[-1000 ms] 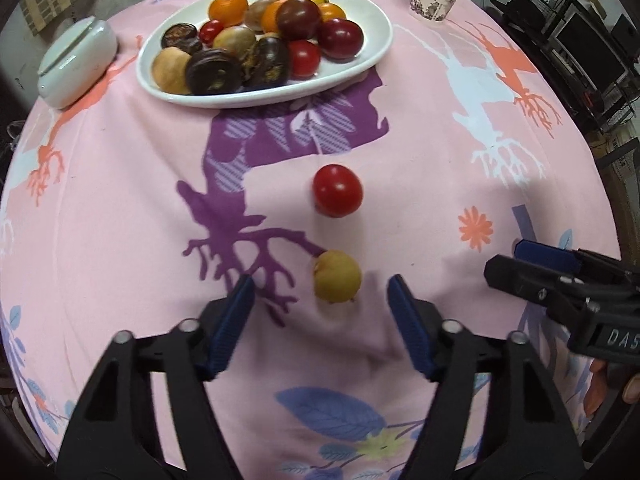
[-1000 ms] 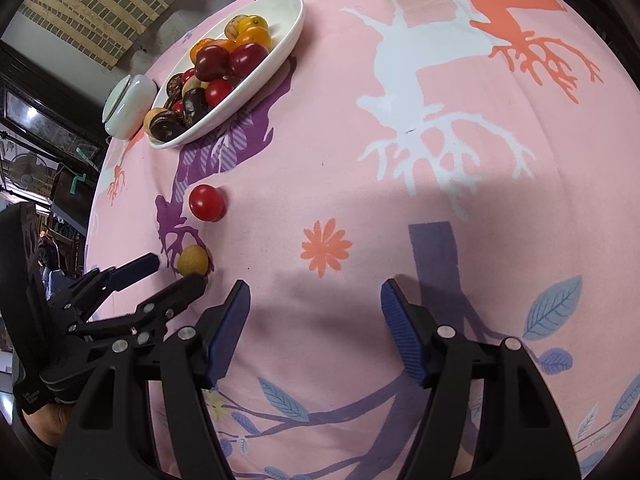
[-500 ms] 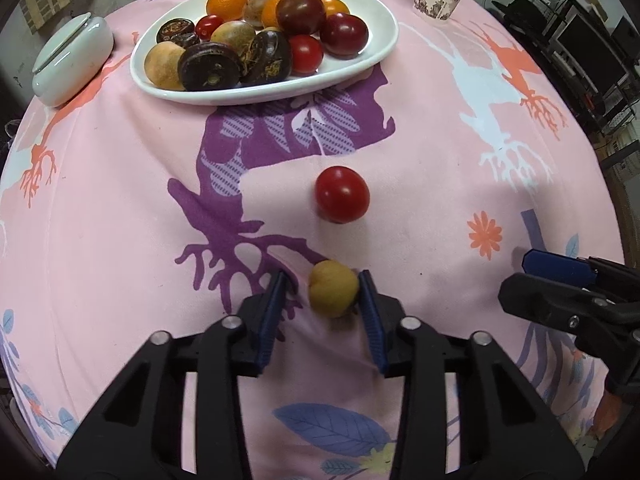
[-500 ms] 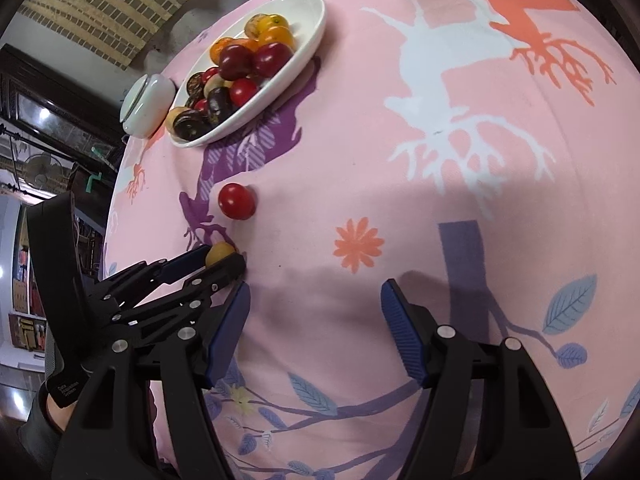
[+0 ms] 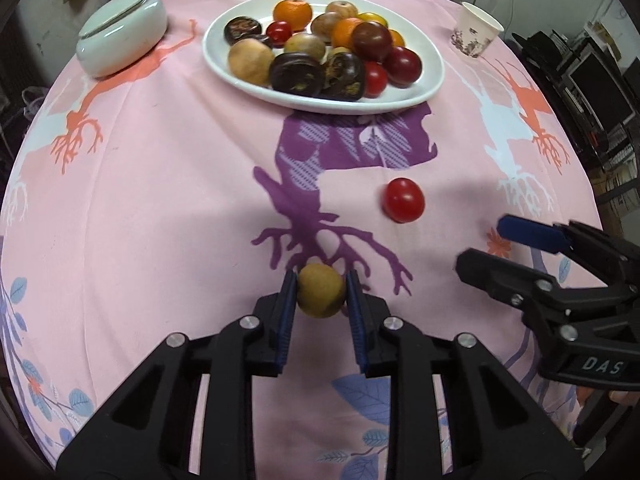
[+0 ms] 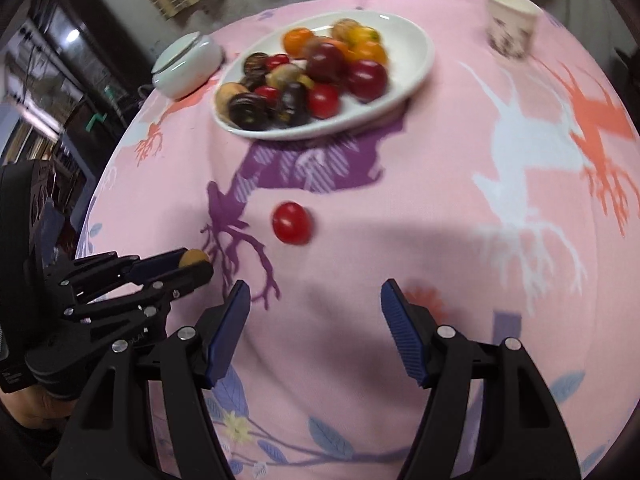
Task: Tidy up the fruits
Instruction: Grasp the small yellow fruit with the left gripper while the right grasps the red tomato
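Note:
My left gripper (image 5: 321, 290) is shut on a small yellow-brown fruit (image 5: 321, 290), its blue pads pressing both sides just above the pink cloth. The same fruit (image 6: 193, 257) shows in the right wrist view at the tips of the left gripper (image 6: 188, 266). A red tomato (image 5: 404, 200) (image 6: 292, 223) lies loose on the cloth, ahead and to the right of the held fruit. My right gripper (image 6: 316, 304) stands open and empty, short of the tomato; in the left wrist view the right gripper (image 5: 492, 246) reaches in from the right. The white oval plate (image 5: 432, 80) (image 6: 420, 52) holds several fruits.
A white lidded bowl (image 5: 120, 40) (image 6: 186, 64) sits left of the plate at the back. A paper cup (image 5: 476, 34) (image 6: 510, 20) stands at the back right. The pink printed tablecloth (image 5: 160, 200) drops away at the table's edges; shelves and dark furniture lie beyond.
My left gripper closed on the yellow-brown fruit and shifted left with it, away from the tomato. My right gripper rolled and moved toward the tomato, still open.

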A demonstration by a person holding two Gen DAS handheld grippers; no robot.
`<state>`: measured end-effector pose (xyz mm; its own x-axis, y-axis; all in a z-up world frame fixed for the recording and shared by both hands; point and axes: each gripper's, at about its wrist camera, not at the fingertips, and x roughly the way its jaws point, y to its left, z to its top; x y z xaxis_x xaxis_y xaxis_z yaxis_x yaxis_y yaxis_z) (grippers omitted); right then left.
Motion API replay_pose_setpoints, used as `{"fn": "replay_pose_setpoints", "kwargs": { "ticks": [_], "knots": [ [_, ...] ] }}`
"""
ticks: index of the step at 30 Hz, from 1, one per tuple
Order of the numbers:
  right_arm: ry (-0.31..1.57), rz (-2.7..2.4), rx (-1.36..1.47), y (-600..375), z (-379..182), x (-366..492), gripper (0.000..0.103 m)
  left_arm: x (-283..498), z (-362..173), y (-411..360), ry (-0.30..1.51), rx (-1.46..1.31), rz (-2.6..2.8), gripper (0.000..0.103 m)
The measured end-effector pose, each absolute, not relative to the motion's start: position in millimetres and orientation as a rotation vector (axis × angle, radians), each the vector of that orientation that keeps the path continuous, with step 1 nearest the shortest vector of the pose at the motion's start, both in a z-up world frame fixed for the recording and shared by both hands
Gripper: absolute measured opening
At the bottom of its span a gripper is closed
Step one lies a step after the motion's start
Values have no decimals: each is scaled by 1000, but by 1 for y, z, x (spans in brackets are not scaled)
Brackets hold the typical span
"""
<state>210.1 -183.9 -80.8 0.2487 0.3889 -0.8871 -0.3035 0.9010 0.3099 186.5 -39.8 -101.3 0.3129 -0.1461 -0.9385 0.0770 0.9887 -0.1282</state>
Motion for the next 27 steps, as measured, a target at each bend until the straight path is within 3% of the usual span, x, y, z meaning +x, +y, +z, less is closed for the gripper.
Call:
{"fn": "replay_pose_setpoints", "kwargs": {
  "ticks": [4,9,15,20,27],
  "knots": [
    [1215,491,1,-164,-85,222,69,184,-105,-32,1256,-74,-132,25],
    [1215,491,-64,-148,-95,233,59,183,-111,-24,1269,-97,-121,25],
    [1215,507,-146,-132,-103,238,39,184,-114,-21,1279,-101,-118,25],
    [1215,513,-184,-133,-107,237,29,185,-117,-23,1287,-99,-118,25],
    [1208,491,-48,-163,-93,231,28,184,-112,-21,1281,-105,-117,25]
  ]
}}
